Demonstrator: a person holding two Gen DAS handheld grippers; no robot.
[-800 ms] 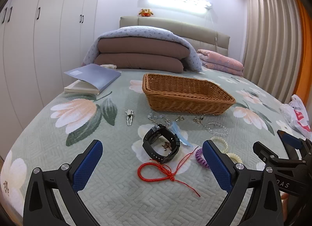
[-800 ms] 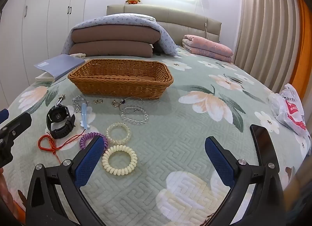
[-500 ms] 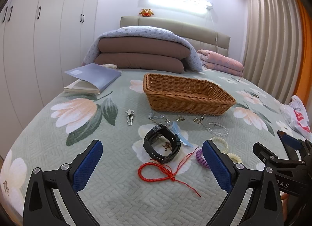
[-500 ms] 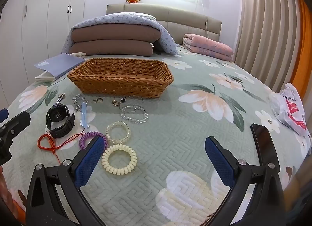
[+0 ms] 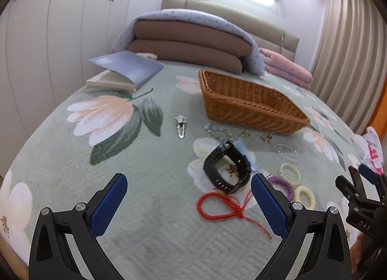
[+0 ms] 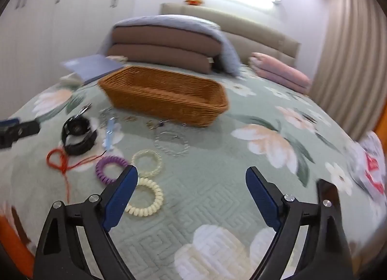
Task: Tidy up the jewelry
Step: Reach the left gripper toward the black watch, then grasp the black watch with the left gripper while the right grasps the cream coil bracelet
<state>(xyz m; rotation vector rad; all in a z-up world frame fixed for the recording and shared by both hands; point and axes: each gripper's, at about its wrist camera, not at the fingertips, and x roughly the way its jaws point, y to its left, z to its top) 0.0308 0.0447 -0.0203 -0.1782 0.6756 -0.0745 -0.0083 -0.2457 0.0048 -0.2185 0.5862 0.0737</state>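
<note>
A wicker basket (image 5: 251,106) (image 6: 167,96) stands on the bed. In front of it lie a black watch (image 5: 227,168) (image 6: 77,135), a red cord (image 5: 221,207) (image 6: 58,159), a purple coil tie (image 5: 284,184) (image 6: 108,166), a cream coil tie (image 6: 147,201), a clear coil tie (image 6: 147,161), a bead bracelet (image 6: 171,142), a blue clip (image 6: 110,132), a silver hair clip (image 5: 181,128) and small chains. My left gripper (image 5: 188,200) is open and empty, just short of the cord. My right gripper (image 6: 192,193) is open and empty, its left finger over the cream tie.
An open book (image 5: 125,72) lies at the back left. Folded quilts and pillows (image 5: 191,40) are stacked behind the basket. A plastic bag (image 6: 372,168) lies at the right edge of the bed. Wardrobes stand on the left, curtains on the right.
Both grippers have tilted and moved forward and left towards the jewelry. The right wrist view is now blurred by motion. Nothing has been taken hold of.
</note>
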